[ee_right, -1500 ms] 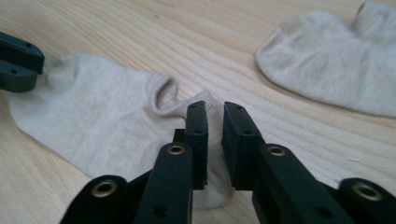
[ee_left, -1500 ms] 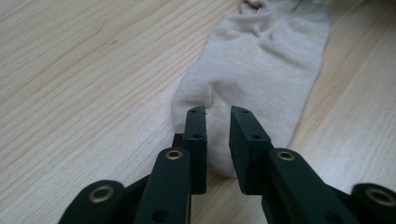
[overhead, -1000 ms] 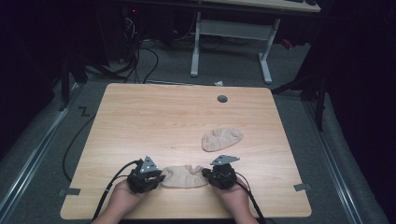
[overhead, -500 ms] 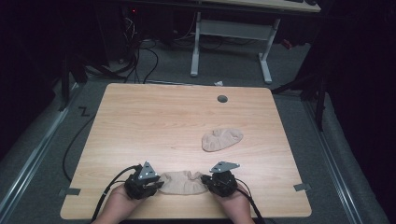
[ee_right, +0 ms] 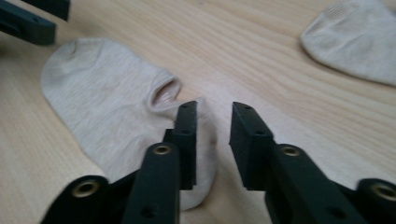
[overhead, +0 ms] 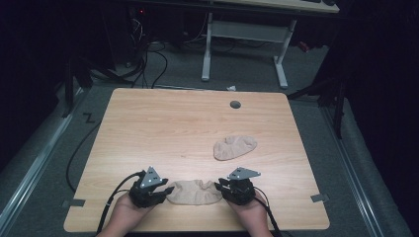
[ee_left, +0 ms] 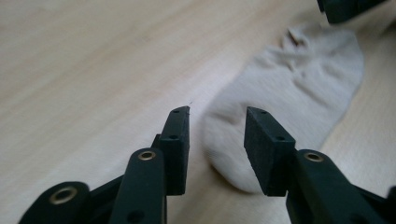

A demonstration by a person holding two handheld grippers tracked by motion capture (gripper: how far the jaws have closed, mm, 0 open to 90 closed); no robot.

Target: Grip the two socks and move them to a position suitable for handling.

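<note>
Near the table's front edge, seen from above, a near sock lies between left gripper and right gripper; a second sock lies apart. Left gripper view: jaws are spread at the toe. Right gripper view: jaws are spread over the heel. Each end should probably be pinched squarely before lifting.

Dark room; grey floor; white-legged desk behind
</note>
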